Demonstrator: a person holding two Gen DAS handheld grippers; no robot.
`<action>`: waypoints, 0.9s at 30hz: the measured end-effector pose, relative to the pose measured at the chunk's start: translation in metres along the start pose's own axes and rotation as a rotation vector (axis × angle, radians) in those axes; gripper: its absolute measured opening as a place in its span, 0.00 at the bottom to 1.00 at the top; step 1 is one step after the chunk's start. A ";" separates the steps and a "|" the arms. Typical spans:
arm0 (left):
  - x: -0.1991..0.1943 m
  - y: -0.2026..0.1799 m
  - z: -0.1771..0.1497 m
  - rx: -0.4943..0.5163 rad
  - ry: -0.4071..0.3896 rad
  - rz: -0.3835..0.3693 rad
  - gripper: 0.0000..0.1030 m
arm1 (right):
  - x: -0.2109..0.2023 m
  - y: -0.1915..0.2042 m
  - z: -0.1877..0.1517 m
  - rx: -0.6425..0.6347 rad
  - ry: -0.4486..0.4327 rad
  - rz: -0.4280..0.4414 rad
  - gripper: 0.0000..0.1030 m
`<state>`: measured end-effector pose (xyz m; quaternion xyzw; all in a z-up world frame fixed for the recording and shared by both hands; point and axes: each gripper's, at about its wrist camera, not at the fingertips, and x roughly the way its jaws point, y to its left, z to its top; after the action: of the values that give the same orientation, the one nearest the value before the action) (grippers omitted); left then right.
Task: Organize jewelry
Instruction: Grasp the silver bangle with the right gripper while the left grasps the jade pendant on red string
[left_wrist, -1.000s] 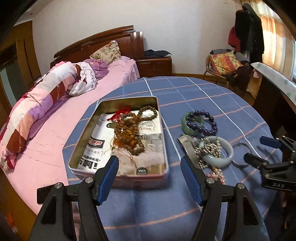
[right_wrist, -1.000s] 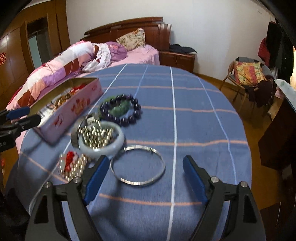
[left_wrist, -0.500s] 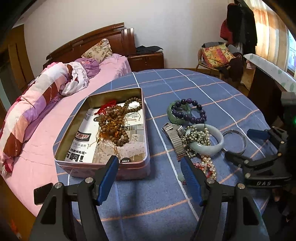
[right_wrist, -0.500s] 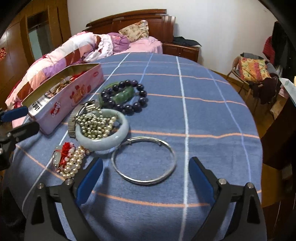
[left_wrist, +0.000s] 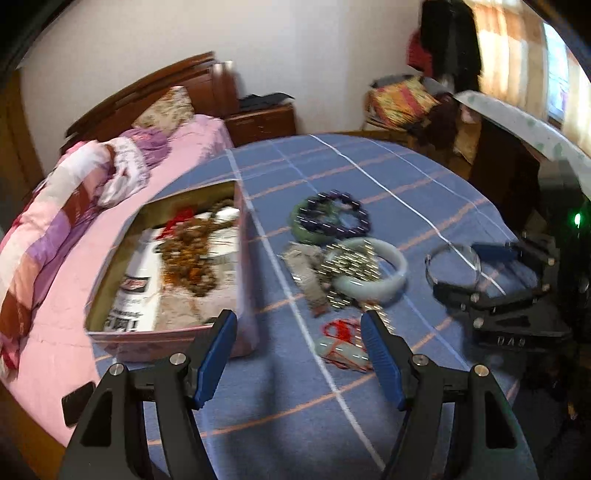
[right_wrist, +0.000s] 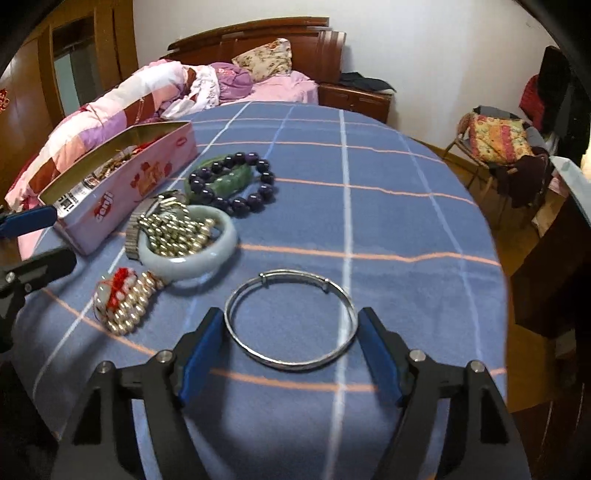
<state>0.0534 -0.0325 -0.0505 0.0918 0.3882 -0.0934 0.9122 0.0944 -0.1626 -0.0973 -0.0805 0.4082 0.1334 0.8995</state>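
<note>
Right gripper (right_wrist: 290, 330) sits low over the table (right_wrist: 388, 221), jaws apart, blue pads either side of the silver bangle (right_wrist: 291, 319); the left pad is touching or just beside the ring's edge, the right pad just beside it, contact cannot be told. Bangle lies flat on the blue checked cloth. Left gripper (left_wrist: 297, 338) jaws apart, nothing between them, hovering near the front corner of the pink tin (left_wrist: 177, 273); this view is motion-blurred. Tin is open, standing at the table's left edge beside the bed (right_wrist: 147, 96), holding brown wooden beads (left_wrist: 188, 251) with a red tassel on printed paper. Between tin and bangle, a cluster of loose pieces: pale jade bangle (right_wrist: 188, 254) with gold-coloured beads (right_wrist: 173, 230) heaped in and over it, a metal watch band (right_wrist: 138, 229) touching its left side, a dark purple bead bracelet (right_wrist: 236, 182) overlapping a green jade bangle (right_wrist: 225, 177) further back. Nearest the front edge, a pearl strand with red thread (right_wrist: 123, 299), just beside the pale bangle.
</note>
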 end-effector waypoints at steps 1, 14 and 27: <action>0.002 -0.004 -0.001 0.014 0.011 -0.010 0.67 | -0.005 -0.003 -0.004 0.003 -0.007 -0.012 0.74; 0.034 -0.005 -0.010 -0.030 0.162 -0.153 0.63 | -0.009 0.004 -0.011 -0.037 -0.033 -0.043 0.74; 0.014 0.004 -0.006 -0.037 0.077 -0.186 0.06 | -0.012 0.002 -0.010 -0.029 -0.045 -0.036 0.74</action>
<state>0.0599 -0.0286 -0.0649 0.0420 0.4315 -0.1668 0.8856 0.0786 -0.1652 -0.0947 -0.0979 0.3841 0.1249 0.9095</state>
